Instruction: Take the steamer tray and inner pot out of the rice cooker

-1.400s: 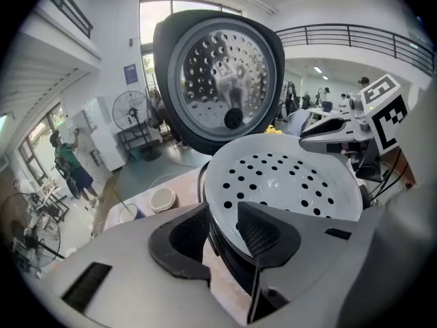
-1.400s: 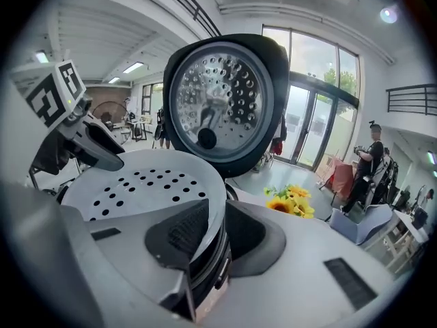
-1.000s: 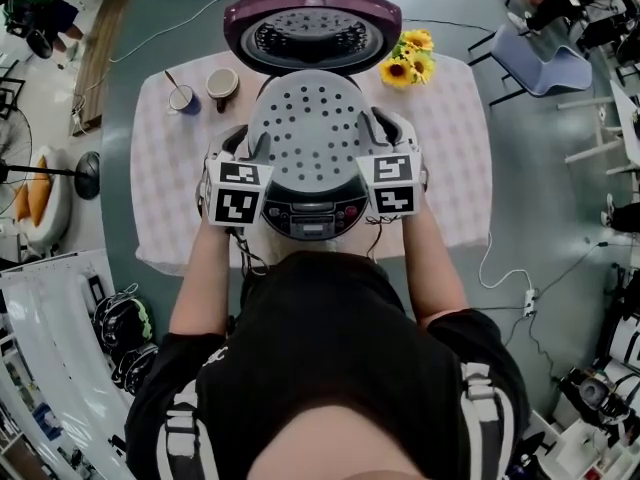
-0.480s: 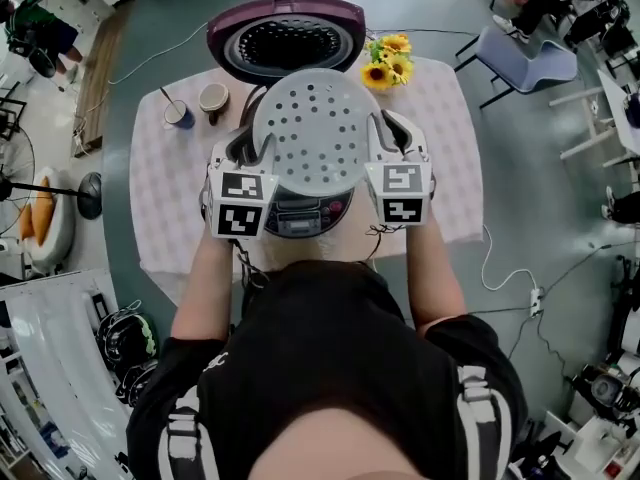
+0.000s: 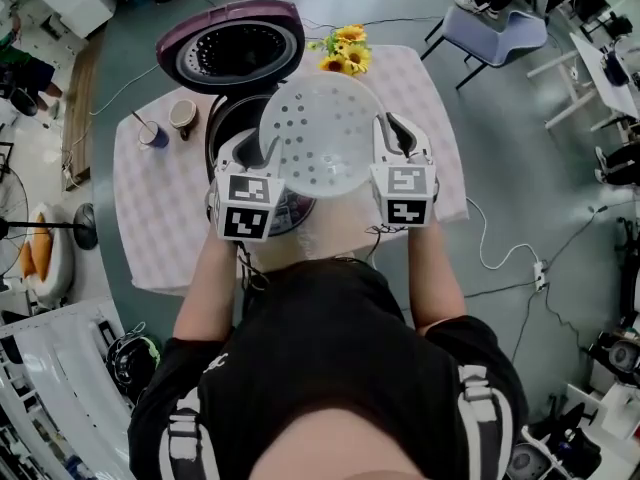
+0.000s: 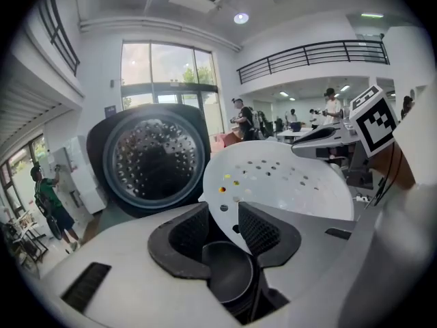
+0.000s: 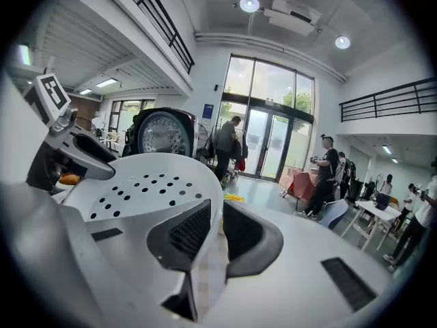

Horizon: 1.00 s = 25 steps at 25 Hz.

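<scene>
The white perforated steamer tray (image 5: 325, 133) hangs in the air above the front right of the open rice cooker (image 5: 232, 123), clear of it. My left gripper (image 5: 266, 154) is shut on the tray's left rim, and my right gripper (image 5: 386, 134) is shut on its right rim. In the left gripper view the rim of the tray (image 6: 287, 183) runs between the pads of the left gripper (image 6: 224, 227). The right gripper view shows the right gripper (image 7: 217, 231) pinching the tray (image 7: 136, 183) edge. The cooker's purple lid (image 5: 230, 53) stands open. The cooker's dark opening shows, but the inner pot is not clearly seen.
The cooker stands on a small table with a checked cloth (image 5: 150, 218). A brown cup (image 5: 183, 115) and a blue cup with a spoon (image 5: 152, 134) sit at its back left, sunflowers (image 5: 345, 53) at the back. A blue chair (image 5: 490, 30) stands beyond; people stand farther off.
Both grippers have lifted the steamer tray off the cooker and carried it up and to the right; the cooker now sits further left in the head view.
</scene>
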### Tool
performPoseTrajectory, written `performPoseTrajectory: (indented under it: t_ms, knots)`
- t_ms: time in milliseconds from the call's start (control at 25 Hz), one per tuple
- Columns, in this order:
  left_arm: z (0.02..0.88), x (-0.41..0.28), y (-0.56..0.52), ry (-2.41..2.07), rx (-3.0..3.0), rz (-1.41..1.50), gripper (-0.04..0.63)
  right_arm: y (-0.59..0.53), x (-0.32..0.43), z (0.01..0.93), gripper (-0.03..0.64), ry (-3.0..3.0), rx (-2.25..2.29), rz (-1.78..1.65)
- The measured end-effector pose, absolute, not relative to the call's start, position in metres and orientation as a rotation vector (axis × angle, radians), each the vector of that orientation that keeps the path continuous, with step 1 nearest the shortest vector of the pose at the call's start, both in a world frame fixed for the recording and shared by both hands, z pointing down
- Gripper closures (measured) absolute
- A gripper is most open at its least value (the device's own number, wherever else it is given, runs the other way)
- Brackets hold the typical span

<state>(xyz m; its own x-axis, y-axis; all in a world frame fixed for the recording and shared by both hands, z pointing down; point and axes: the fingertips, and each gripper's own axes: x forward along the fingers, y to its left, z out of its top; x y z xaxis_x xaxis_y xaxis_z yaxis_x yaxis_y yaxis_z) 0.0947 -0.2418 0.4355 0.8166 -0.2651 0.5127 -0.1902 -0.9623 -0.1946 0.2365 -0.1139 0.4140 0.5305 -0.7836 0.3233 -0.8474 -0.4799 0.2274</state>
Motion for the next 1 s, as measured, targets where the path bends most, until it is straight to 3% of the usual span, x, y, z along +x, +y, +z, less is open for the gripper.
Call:
performPoseTrajectory:
  t_ms: [1000]
  knots:
    - [0.496,0.235,-0.110,0.103,-2.865,-0.936,0.460,0.035,0.359,0.468,0.563,-1.126,2.494,0.396]
